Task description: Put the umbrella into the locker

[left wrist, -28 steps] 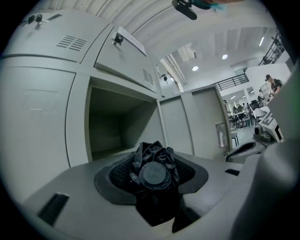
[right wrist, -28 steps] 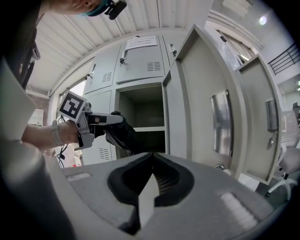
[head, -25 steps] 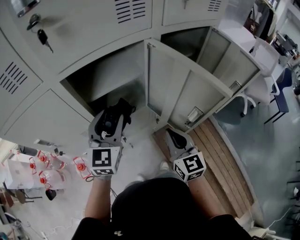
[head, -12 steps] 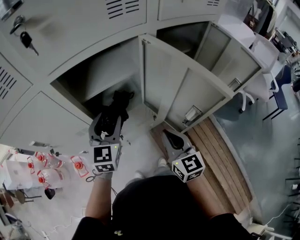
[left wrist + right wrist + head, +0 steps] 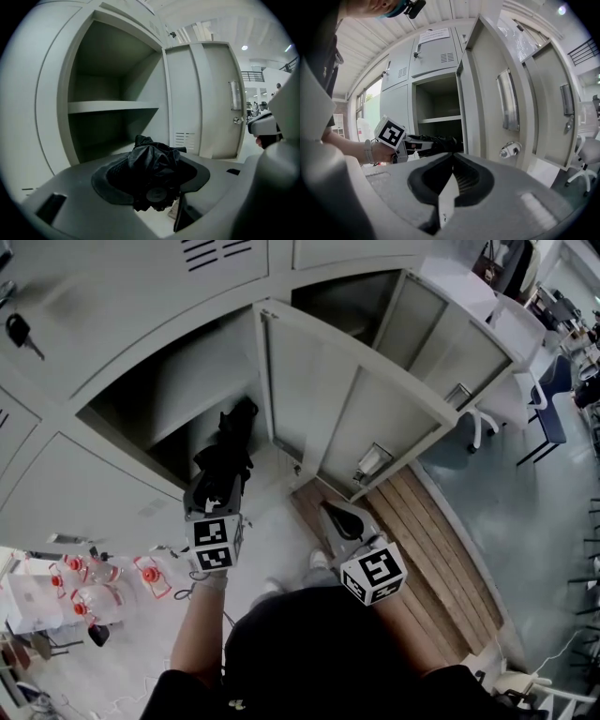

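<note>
The folded black umbrella (image 5: 228, 448) sticks out of my left gripper (image 5: 223, 474), its far end reaching into the mouth of the open grey locker (image 5: 141, 395). In the left gripper view the umbrella (image 5: 154, 164) fills the gap between the jaws of the left gripper (image 5: 157, 180), which are opening while the pads still hold it. It points at the lower space under the locker's shelf (image 5: 112, 107). My right gripper (image 5: 330, 514) hangs lower and to the right, by the open door (image 5: 319, 418), shut and holding nothing. The right gripper view shows the umbrella (image 5: 438, 143) at the locker's opening.
A second locker door (image 5: 450, 343) stands open to the right. A key (image 5: 19, 332) hangs in a shut door at upper left. Water bottles with red caps (image 5: 84, 592) lie on the floor at left. A wooden board (image 5: 422, 549) lies at right, an office chair (image 5: 487, 423) beyond it.
My left gripper has sunk and carried the umbrella lower, toward the bottom of the locker's opening. The right gripper has hardly moved.
</note>
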A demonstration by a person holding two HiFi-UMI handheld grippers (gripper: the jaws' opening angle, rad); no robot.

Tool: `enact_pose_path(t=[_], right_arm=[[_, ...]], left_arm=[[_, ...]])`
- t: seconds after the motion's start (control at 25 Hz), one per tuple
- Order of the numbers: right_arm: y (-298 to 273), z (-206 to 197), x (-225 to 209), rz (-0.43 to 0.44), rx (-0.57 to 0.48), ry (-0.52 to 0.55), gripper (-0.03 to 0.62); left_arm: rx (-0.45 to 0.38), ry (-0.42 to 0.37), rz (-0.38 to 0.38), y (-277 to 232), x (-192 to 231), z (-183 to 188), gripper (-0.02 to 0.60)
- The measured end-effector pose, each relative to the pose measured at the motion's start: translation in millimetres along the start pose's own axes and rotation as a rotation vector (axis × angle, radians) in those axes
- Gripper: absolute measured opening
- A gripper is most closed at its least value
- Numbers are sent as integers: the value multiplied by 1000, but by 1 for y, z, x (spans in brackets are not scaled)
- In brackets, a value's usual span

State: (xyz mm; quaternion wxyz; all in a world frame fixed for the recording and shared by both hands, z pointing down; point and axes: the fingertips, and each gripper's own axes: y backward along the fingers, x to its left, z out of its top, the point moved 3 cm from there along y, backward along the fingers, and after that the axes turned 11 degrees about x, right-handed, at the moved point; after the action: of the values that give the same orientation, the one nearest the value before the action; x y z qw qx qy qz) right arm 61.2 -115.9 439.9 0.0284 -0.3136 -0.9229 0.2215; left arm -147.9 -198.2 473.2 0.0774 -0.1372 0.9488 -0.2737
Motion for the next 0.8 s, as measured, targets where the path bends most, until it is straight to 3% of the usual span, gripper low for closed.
enact_pose_path(t=[0.36, 0.8], right_arm=[[2, -6, -11, -33, 23, -6, -3], [-8, -3, -14, -37, 30, -2, -3]], left_arm=[[78, 37, 33, -45, 10, -29, 247], [62, 36, 73, -79, 23, -21, 253]])
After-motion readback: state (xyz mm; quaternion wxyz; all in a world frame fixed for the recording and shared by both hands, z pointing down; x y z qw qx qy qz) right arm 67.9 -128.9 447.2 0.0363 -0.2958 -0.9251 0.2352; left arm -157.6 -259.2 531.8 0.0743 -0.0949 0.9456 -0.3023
